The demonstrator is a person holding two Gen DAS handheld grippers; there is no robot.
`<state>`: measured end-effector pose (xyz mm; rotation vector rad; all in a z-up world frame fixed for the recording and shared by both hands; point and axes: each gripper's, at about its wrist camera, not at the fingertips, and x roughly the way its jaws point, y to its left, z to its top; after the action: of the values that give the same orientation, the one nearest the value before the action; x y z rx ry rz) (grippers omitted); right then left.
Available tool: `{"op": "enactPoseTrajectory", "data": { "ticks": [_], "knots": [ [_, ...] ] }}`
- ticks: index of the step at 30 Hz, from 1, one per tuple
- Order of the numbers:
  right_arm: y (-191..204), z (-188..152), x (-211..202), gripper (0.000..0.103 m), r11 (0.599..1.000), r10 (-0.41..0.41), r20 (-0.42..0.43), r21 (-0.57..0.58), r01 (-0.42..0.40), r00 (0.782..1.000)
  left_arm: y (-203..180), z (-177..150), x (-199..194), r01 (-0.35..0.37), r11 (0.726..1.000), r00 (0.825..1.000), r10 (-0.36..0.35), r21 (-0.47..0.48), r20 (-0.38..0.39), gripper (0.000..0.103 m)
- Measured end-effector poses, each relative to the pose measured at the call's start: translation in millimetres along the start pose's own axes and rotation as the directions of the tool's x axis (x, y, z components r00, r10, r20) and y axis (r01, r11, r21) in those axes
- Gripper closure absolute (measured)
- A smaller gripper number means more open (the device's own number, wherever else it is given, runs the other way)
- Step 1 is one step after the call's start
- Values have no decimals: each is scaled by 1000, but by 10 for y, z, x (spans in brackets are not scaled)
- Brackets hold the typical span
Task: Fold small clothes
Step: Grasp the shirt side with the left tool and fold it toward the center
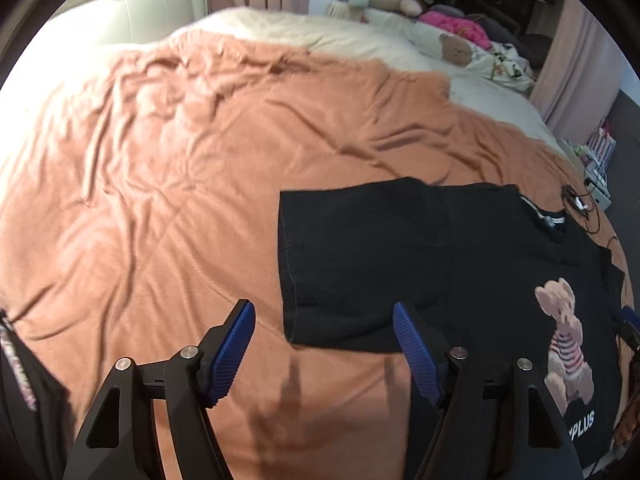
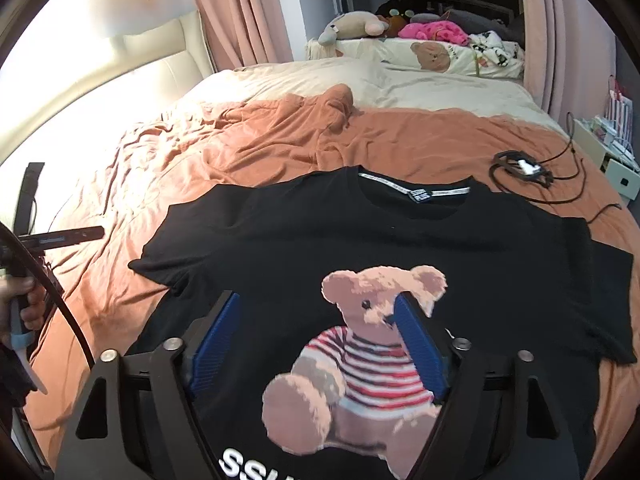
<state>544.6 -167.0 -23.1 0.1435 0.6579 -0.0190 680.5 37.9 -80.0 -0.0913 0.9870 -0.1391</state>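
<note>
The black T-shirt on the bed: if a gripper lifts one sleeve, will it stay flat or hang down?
The black T-shirt is thin, flat cloth, so it probably droops. It likely drags on the wrinkled orange blanket.

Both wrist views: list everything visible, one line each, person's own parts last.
T-shirt: one, black, bear print, flat face-up on blanket.
Blanket: one, orange, wrinkled, covering bed.
Sheet: one, cream, beyond blanket.
Cable bundle: one, black, right of collar.
Plush toys: several, far end.
Curtains: pink, behind bed.
Left gripper: blue fingers open, near sleeve.
Right gripper: fingers open over print.
Hand: one, left edge.
</note>
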Motion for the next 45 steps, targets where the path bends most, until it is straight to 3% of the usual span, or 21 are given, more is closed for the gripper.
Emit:
{"op": "enactPoseTrajectory", "data": {
  "ticks": [11,13,15,18,20,30,39,45],
  "knots": [
    [48,158,705,46,998,62,-70,5,-62,996,236,140,818,-28,997,989,17,-77,-144,33],
    [47,170,798,48,997,77,-80,15,-76,994,275,138,885,-3,995,988,-12,-95,-152,34],
    [37,180,900,53,995,93,-91,30,-91,991,283,135,935,13,994,987,-30,-104,-160,43],
    [33,175,1016,57,993,111,-105,50,-106,988,260,113,1025,20,993,981,-41,-114,-187,66],
    [29,162,1053,57,992,115,-108,57,-109,987,240,128,1017,13,994,984,-31,-107,-176,88],
    [-1,165,972,57,990,123,-96,79,-115,988,-3,387,491,66,996,995,-69,-54,-68,93],
    [-124,155,687,57,991,108,-83,84,-101,991,-633,546,136,139,988,990,-138,61,-10,93],
    [-243,139,463,30,991,93,-68,104,-86,993,-1093,540,74,198,972,980,-197,126,-19,93]
  ]
}}
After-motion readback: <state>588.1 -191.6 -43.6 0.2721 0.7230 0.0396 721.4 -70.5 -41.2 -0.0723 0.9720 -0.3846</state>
